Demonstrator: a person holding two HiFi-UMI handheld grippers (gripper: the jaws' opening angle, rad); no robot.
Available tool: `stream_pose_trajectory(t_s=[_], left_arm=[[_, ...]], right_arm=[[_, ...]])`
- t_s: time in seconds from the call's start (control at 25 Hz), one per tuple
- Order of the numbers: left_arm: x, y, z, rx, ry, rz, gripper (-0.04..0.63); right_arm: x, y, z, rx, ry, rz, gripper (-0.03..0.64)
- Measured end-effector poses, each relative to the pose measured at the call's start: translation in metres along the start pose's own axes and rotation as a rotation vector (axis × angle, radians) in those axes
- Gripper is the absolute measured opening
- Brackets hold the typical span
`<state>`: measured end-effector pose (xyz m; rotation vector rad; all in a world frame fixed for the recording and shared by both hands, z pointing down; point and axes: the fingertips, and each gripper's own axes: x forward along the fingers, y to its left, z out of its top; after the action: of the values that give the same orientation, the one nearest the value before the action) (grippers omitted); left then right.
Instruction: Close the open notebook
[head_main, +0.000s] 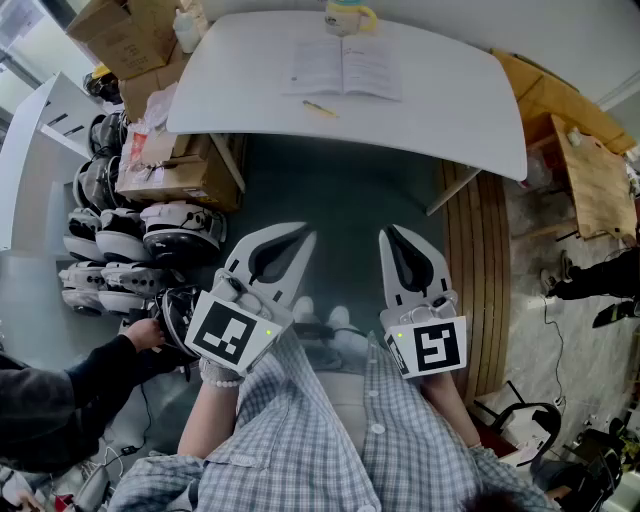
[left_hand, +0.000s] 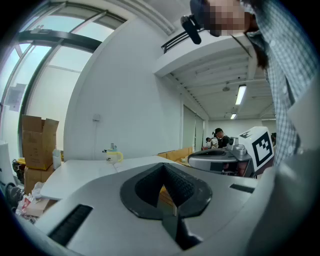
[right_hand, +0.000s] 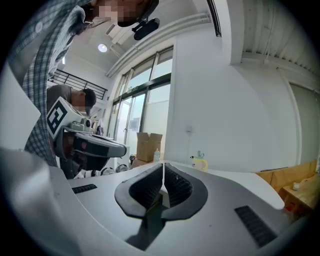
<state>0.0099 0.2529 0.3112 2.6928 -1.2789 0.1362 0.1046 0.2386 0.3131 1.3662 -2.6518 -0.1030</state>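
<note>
No legible text, brand or number found. The notebook (head_main: 345, 68) on the desk (head_main: 450, 110) shows printed lines, too small to read. The cubes (head_main: 232, 335) on the left tongs (head_main: 300, 233) and right tongs (head_main: 392, 233) bear black-and-white square markers only. On the cardboard boxes (head_main: 120, 35), nothing readable.

We logged the notebook (head_main: 345, 68) on the bench (head_main: 450, 110), a jug (head_main: 349, 17) just behind it, a pencil (head_main: 320, 109) before it, and boxes (head_main: 170, 175) left of the bench.
</note>
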Motion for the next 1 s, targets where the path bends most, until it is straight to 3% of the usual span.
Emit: stream_pose_trajectory(t_s=[1.0], left_arm=[[0.015, 0.012, 0.004, 0.008, -0.019, -0.024, 0.008]], right_arm=[[0.014, -0.009, -0.003, 0.003, 0.011, -0.020, 0.026]])
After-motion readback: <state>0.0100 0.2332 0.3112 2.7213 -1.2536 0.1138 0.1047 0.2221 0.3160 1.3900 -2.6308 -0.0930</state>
